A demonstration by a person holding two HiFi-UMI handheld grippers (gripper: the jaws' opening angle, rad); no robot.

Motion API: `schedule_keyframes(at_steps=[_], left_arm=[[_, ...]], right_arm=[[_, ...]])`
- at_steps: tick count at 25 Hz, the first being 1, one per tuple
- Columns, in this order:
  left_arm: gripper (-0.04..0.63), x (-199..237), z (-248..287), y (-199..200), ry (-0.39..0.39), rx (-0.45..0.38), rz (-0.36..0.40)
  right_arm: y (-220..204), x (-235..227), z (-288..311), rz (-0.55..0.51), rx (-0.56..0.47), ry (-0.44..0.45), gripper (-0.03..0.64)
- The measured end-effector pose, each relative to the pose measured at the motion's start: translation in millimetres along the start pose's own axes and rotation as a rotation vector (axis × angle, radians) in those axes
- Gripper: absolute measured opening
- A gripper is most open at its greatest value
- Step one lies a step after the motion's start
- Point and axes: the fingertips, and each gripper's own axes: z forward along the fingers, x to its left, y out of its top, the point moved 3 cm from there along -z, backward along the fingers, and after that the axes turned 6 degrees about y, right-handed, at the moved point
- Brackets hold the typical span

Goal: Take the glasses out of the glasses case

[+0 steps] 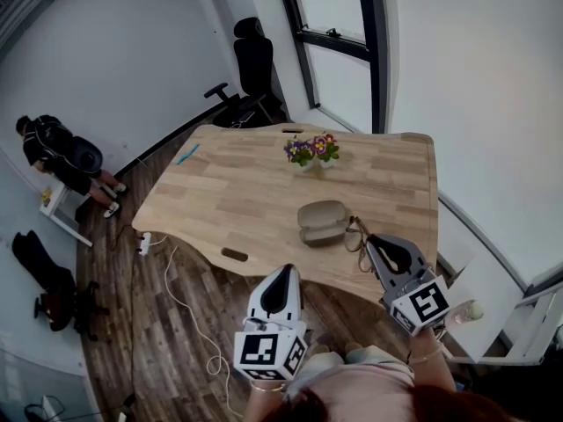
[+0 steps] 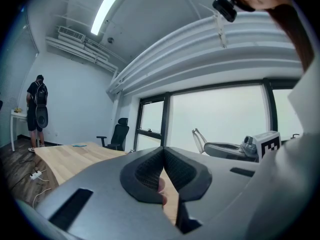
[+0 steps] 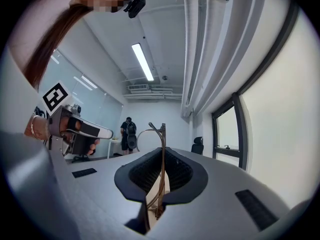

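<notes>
The grey glasses case (image 1: 322, 221) lies open on the wooden table (image 1: 229, 192), near its front edge. Thin-framed glasses (image 1: 356, 236) hang just right of the case, lifted clear of it, and my right gripper (image 1: 370, 242) is shut on them. In the right gripper view the frame (image 3: 161, 139) stands upright, pinched between the dark pads (image 3: 176, 171). My left gripper (image 1: 285, 273) hovers in front of the table edge, below the case, shut on nothing. In the left gripper view its jaws (image 2: 163, 156) meet, and the right gripper (image 2: 235, 149) shows beyond with the glasses (image 2: 199, 138).
A small pot of flowers (image 1: 313, 152) stands behind the case. A blue object (image 1: 186, 154) lies at the table's far left. An office chair (image 1: 251, 69) sits beyond the table. A person (image 1: 62, 156) stands at the left wall. A power strip (image 1: 144, 243) and cable lie on the floor.
</notes>
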Motion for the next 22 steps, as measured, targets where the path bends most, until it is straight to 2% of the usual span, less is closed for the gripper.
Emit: schedule_keyframes(at_steps=[8,22], left_arm=[[0.0,17,-3,14,-0.045,-0.011,-0.009],[0.0,38,-1,15,-0.096,-0.004,-0.028]], right_arm=[[11,15,7,-0.024,0.02,-0.044,0.014],[18,29,13,-0.01,0.024,-0.088,0.014]])
